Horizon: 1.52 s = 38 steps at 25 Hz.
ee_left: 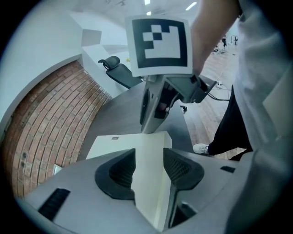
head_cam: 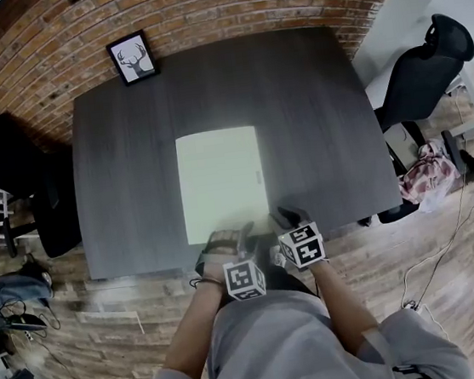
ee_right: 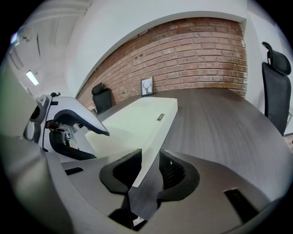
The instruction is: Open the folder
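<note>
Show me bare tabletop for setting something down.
Free: the table right of the folder, the strip left of it, and the far band past it, except the framed picture in the far-left corner. Crowded: the near edge, by the left gripper and right gripper.

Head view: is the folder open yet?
No, the folder lies flat and closed on the table, a single pale rectangle.
</note>
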### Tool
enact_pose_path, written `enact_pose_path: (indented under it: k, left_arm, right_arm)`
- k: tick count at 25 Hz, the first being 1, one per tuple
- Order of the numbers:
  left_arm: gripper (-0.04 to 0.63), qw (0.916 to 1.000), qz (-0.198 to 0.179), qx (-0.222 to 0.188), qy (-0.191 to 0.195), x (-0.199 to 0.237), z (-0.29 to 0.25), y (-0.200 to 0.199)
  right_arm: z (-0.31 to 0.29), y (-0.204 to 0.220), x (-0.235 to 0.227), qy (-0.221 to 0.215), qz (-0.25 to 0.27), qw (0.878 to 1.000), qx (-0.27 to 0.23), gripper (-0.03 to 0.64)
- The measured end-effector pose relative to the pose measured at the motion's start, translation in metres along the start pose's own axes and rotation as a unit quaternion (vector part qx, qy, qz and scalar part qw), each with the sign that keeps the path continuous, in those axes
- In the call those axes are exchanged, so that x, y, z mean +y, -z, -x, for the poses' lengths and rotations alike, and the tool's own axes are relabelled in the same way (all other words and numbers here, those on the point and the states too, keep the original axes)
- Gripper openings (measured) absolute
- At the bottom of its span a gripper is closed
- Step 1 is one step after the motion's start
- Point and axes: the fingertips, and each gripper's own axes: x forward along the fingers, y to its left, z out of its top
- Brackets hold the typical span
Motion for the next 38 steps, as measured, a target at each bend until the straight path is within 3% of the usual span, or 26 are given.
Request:
enact_pose_path:
  k: [15,22,31,38]
  left_arm:
    - [0.028,0.9999,0.013,-0.004,-0.004,-0.012,0.006,-0.003]
    - [0.012,0.9996,0.02,-0.003,-0.018,-0.009,0.01,-0.004]
    - [0.005,0.9922,0.078,-0.015,-0.096,0.02,0.027,0.0]
    - [0.006,0.9789,0.102,-0.015,-0.176,0.04,0.05,0.006]
  right_arm:
    - [0.0,-0.001,0.001,-0.006,0.008,1.0,-0.002,0.104]
    - [-0.001,-0.001,0.001,-0.009,0.01,1.0,0.003,0.104]
    - [-0.003,-0.003,0.003,-0.011,0.016,1.0,0.006,0.104]
    - [-0.003,-0.003,0.003,-0.013,0.019,1.0,0.01,0.104]
